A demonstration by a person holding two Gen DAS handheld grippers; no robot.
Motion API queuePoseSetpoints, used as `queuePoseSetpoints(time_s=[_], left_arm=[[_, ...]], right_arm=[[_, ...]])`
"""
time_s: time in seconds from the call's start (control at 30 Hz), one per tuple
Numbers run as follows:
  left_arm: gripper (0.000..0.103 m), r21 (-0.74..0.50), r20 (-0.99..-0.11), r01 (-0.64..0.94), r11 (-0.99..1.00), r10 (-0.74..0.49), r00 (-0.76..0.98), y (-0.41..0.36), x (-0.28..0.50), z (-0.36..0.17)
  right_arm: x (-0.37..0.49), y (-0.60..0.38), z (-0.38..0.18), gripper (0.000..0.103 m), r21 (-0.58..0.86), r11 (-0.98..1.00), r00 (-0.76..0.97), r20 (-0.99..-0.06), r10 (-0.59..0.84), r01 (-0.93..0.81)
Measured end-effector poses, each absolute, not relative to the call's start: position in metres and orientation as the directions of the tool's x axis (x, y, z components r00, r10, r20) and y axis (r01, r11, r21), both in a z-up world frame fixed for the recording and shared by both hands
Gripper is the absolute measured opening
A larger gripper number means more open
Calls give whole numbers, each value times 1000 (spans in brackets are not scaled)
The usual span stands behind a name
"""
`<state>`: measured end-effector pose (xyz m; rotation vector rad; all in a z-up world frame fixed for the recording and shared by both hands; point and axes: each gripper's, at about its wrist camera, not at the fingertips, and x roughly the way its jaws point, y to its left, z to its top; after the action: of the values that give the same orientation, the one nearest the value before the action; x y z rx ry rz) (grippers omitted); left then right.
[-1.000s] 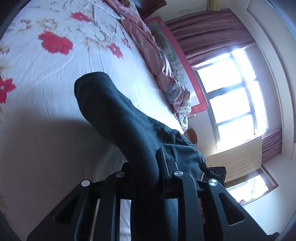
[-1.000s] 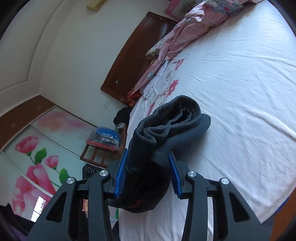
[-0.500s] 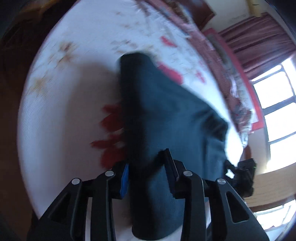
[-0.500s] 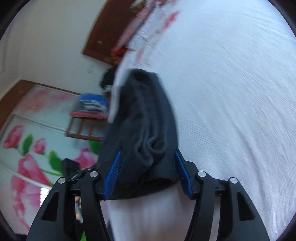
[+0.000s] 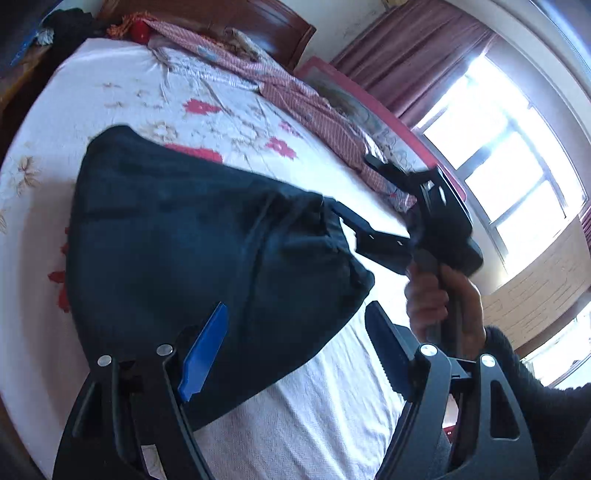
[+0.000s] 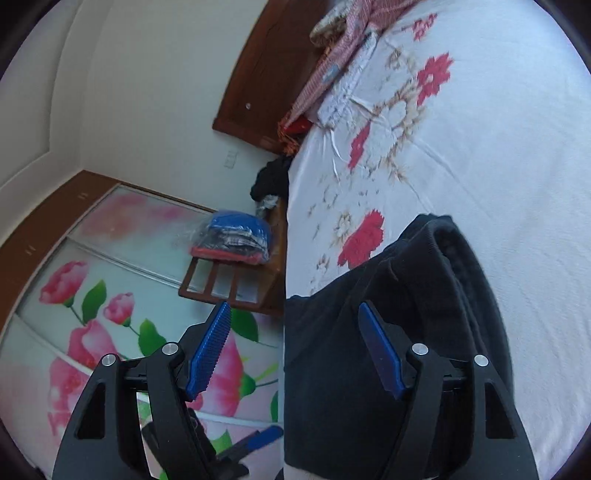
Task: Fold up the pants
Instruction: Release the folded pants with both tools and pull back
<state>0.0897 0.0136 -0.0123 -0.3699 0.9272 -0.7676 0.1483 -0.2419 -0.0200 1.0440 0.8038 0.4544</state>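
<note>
Since a second ago both grippers have been opened and the pants (image 5: 192,254) released onto the bed (image 5: 110,92), where the folded bundle is left just ahead of the spread left gripper (image 5: 295,347), the right gripper (image 6: 299,350) also parted, at its edge.

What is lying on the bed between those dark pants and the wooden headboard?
In the left wrist view, bare flowered sheet stretches past the pants, then a crumpled red checked cloth lies along the headboard.
</note>
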Motion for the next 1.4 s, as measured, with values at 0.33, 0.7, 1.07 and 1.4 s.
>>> queuePoseSetpoints(time_s=[0.33, 0.7, 1.07, 1.4], left_arm=[[97, -605, -618, 285, 743, -664, 421, 57, 79, -7], [101, -331, -877, -170, 928, -236, 419, 148, -24, -1], [101, -20, -804, -155, 988, 76, 590, 78, -76, -8], [101, -148, -678, -56, 987, -60, 732, 76, -67, -13]], right_arm=[[56, -259, 22, 90, 920, 392, 629, -292, 721, -23], [-86, -276, -37, 96, 598, 565, 421, -801, 425, 568], [-69, -140, 12, 96, 219, 976, 607, -777, 168, 10], [-91, -129, 14, 96, 156, 988, 715, -688, 122, -19]])
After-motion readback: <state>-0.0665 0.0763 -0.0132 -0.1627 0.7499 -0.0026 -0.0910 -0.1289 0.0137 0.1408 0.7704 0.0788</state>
